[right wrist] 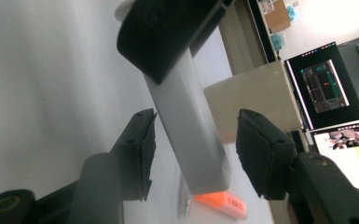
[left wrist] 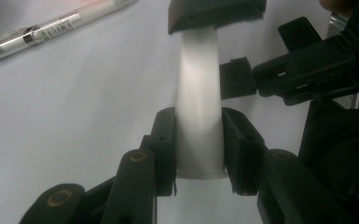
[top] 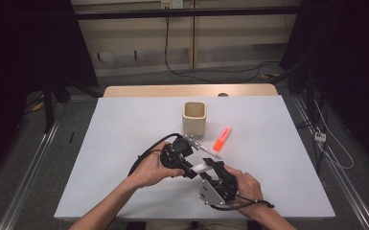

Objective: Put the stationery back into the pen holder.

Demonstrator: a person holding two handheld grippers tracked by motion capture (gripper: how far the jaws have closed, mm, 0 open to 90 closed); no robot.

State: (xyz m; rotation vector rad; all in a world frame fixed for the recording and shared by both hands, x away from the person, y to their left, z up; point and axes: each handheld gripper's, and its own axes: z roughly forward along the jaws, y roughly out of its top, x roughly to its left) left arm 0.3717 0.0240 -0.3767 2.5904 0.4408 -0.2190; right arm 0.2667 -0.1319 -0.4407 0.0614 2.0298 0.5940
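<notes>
Left gripper (top: 193, 168) is clenched on a white bar (top: 202, 167), pads pressed on both its sides, held above the desk (top: 124, 143) toward the near edge; right gripper (top: 214, 168) straddles the bar's other end, jaws parted, pads not touching it in its own view. Beige cup (top: 194, 118) stands upright near the desk's middle, toward the far edge; orange marker (top: 222, 138) lies just right of it; a clear pen (top: 206, 150) lies between cup and grippers.
</notes>
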